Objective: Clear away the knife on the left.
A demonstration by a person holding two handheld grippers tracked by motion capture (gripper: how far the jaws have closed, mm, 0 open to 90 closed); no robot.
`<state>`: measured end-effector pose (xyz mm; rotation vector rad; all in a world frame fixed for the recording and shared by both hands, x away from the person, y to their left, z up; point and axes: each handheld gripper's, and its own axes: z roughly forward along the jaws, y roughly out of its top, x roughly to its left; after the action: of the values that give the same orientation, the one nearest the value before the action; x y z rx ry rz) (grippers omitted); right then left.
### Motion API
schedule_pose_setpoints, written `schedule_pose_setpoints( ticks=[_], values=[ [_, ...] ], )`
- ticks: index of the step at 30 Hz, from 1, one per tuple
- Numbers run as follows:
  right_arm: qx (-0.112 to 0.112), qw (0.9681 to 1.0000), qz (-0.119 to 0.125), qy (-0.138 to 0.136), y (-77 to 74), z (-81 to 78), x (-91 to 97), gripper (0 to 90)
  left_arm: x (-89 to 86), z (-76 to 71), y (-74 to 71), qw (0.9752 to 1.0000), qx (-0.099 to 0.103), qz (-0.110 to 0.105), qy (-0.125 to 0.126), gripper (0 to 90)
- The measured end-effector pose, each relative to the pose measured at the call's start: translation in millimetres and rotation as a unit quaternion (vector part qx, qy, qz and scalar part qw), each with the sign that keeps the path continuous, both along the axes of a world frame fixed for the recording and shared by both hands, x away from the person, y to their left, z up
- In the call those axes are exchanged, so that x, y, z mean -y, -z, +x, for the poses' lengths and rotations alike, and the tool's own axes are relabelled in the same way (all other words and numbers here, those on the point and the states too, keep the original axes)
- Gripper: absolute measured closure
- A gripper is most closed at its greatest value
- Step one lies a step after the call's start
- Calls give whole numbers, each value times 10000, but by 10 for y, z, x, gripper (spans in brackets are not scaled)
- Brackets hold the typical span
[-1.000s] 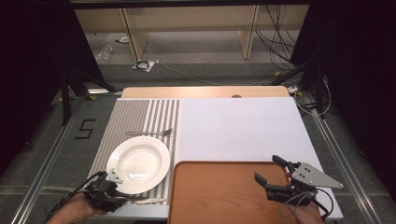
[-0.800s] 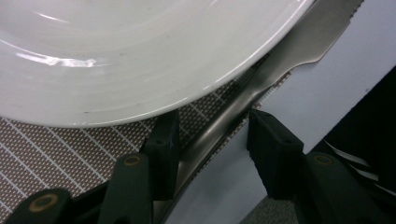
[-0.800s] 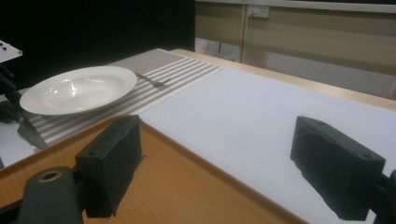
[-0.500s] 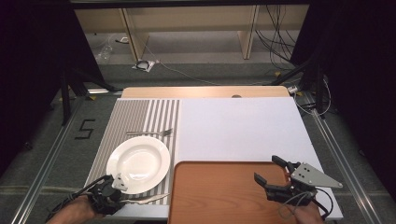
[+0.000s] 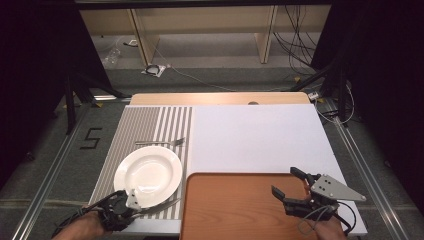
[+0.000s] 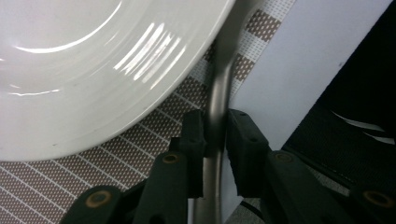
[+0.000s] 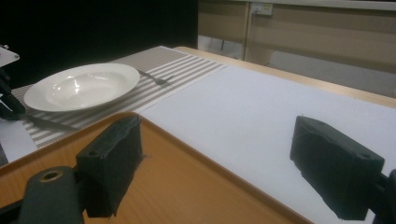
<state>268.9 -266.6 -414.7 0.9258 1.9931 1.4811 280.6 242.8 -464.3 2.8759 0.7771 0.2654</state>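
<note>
The left claw (image 6: 215,135) sits low at the near left corner of the counter (image 5: 260,135), and its jaws have just been closing onto the handle of a piece of metal cutlery (image 6: 219,93). In the left gripper view the black pads (image 6: 194,140) press on that thin handle from both sides, so the claw has it gripped. Which piece of cutlery it is cannot be told, as its working end is hidden by the plate's rim. It lies on the striped placemat (image 5: 145,125), just beside the near rim of the white plate (image 5: 148,173), its far end running off toward the tray.

The plate rests on the placemat, and a fork (image 5: 162,142) lies just beyond its far rim, also on the stripes. To the right of the placemat a plain white mat (image 5: 255,140) covers most of the counter.

The right claw (image 5: 291,182) hovers over the near right part of the brown wooden tray (image 5: 230,210), which sits at the front edge beside the plate. Its jaws stand wide apart with nothing between them, pointing across the tray toward the plate.
</note>
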Motion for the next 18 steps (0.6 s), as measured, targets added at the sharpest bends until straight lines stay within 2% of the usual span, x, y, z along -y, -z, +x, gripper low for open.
schedule_pose_setpoints(
  ticks=[7,9,13,18],
  values=[
    [-35,10000,-19,0,0,-1,-1,179,-4,-10,-3,10000,16,-29,-41,788],
    [-38,10000,-17,2,2,1,-3,179,-10,-7,-10,10000,-52,-64,-52,789],
    [-51,10000,-38,8,4,2,-1,180,-22,-9,-21,9996,-194,-201,-94,790],
    [-50,10000,-30,3,5,5,-3,180,-22,-59,-72,9988,-256,-401,-129,790]
  ],
)
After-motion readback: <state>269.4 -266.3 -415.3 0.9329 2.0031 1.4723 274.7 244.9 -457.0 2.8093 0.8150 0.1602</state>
